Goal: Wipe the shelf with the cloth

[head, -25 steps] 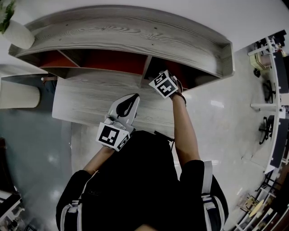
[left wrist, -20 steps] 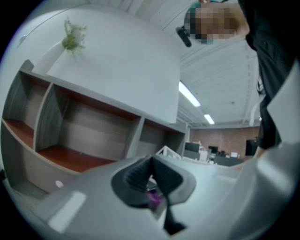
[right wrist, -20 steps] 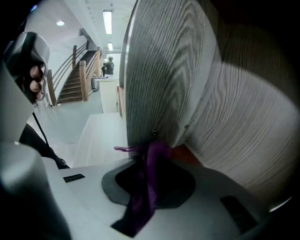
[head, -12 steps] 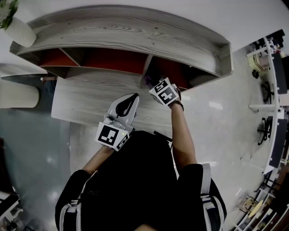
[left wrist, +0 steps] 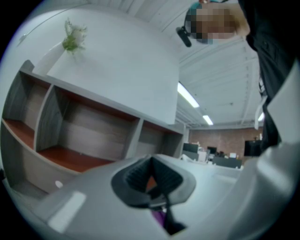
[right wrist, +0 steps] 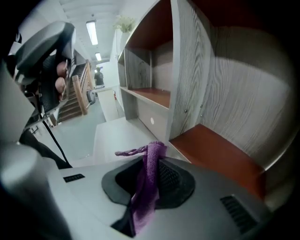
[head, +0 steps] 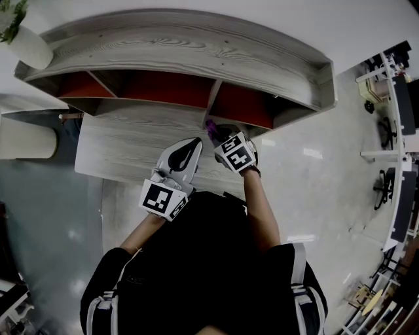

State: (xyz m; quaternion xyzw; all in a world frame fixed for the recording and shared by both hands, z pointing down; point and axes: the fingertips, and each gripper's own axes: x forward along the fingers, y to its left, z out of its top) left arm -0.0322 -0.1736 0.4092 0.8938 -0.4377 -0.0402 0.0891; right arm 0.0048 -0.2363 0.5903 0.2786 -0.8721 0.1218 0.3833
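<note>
Two grippers (head: 190,147) show low in the head view's centre. The left one points up-frame over the pale wood tabletop (head: 124,147), its jaws drawn to a point. The right gripper (head: 221,134) sits just right of it and nearer the shelf (head: 196,52). A purple cloth (head: 211,125) pokes out toward the red board of the shelf's right compartment. The right hand therefore looks better placed to start wiping. A potted plant (head: 13,19) stands at upper left, a glossy pale floor (head: 308,170) spreads at right, and office furniture lines the right edge.

Through the left gripper view, the left gripper (left wrist: 151,180) has its jaws together and nothing clearly between them. A purple speck low in the slit cannot be identified. The shelf (left wrist: 84,126) fills the left half, apparently bare, with the plant (left wrist: 72,37) above it.

Seen from the right gripper view, the right gripper (right wrist: 150,180) is clamped on the cloth (right wrist: 153,154), whose long axis runs along the slit and whose tip flops left. The red board (right wrist: 215,154) lies just ahead and right, past a grey divider (right wrist: 185,70).
</note>
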